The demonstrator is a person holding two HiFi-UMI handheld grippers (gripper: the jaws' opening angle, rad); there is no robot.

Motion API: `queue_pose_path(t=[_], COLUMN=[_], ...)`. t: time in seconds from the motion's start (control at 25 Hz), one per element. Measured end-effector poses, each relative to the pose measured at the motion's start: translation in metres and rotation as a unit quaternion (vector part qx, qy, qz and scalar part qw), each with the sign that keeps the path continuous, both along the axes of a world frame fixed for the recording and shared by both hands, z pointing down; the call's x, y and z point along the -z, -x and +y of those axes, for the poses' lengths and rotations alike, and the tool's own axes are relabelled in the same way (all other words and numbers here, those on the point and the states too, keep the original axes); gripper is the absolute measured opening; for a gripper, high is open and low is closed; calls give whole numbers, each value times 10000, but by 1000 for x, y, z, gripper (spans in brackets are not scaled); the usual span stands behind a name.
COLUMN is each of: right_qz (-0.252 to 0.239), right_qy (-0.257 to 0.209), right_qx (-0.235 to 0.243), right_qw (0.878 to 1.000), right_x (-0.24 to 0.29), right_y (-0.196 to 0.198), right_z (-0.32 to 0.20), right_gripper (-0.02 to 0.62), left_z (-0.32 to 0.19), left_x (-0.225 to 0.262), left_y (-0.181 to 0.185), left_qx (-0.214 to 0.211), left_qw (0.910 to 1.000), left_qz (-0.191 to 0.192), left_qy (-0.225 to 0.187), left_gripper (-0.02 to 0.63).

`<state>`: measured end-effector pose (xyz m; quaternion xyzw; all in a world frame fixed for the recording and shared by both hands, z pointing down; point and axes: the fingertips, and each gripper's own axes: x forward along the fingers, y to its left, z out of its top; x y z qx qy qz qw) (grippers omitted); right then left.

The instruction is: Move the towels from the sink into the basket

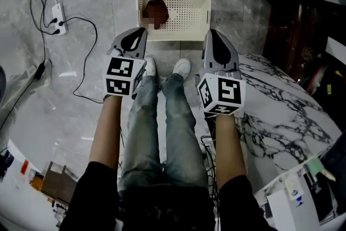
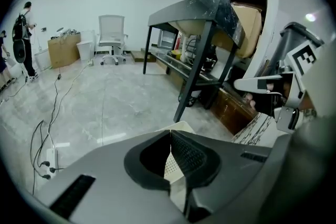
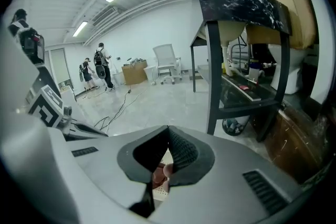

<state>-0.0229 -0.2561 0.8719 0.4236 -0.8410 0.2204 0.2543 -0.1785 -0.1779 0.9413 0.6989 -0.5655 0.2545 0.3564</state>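
A cream perforated basket (image 1: 201,14) stands on the grey floor ahead of the person's feet. A reddish-brown towel (image 1: 162,7) lies in its left half, partly under a mosaic patch. My left gripper (image 1: 139,33) hangs in the air just short of the basket's near left corner, its jaws shut with nothing between them. My right gripper (image 1: 212,33) is level with it by the near right corner, also shut and empty. In the left gripper view the jaw tips (image 2: 170,134) meet over a strip of basket (image 2: 170,166). In the right gripper view the tips (image 3: 168,129) meet above the towel (image 3: 159,173).
A white marble counter (image 1: 281,111) lies to my right. A dark-legged, marble-topped stand (image 3: 239,5) with a basin under it rises ahead. A power strip (image 1: 57,16) and cables trail over the floor at left. Two people (image 3: 100,68) stand far off.
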Motion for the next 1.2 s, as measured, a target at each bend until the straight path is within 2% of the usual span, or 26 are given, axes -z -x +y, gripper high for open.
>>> queue_pose_path(t=[0.24,0.44,0.72,1.2], right_qz=[-24,-43,-150,-316], right_qy=[-167,-390,-675,-1220], right_qx=[-89,-128,-204,-266], right_qw=[9998,9991,9974,9917], right_x=[58,107,176,298], right_y=[5,10,8,-2], right_z=[1,-1,1,-8], right_gripper=[15,15,15,15], left_z=[1,-6,-12,-18], left_x=[61,122,200,341], left_y=[10,25,26,37], left_qx=[78,237,270,624], left_qw=[9998,9984,9952,9802], left_qz=[15,-5,-170,-338], left_qy=[-180,-515,-923,-1846], left_gripper=[17,15,15,15])
